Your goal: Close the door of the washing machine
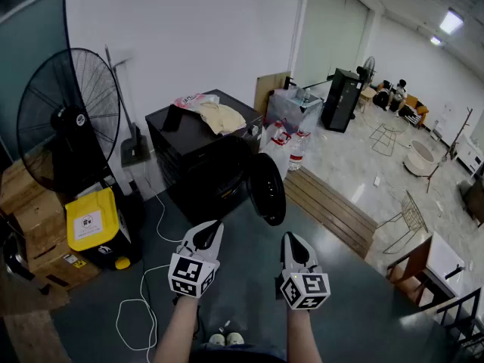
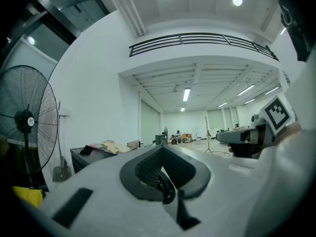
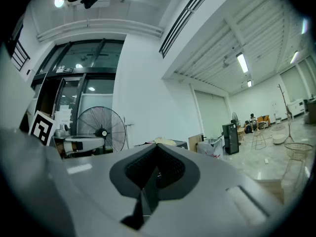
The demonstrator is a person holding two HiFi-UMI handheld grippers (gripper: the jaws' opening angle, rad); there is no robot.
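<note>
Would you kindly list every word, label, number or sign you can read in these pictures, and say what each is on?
Nothing here is legible.
Sticker on the yellow container: too small to read.
Label on the cardboard box: too small.
Badge on the fan: blurred.
Red labels on the bottles: blurred.
Cubes on the left gripper and right gripper: square patterns only, no words.

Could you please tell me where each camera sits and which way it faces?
Head view: on the person's head, steeply down at the black front-loading washing machine with round door open; both forearms, left claw, right claw show.
Left gripper view: on the left claw, level across the room; its shut jaws, right claw at right.
Right gripper view: on the right claw, level; its shut jaws, left claw at left.
Shared: all show the big black round floor fan.
</note>
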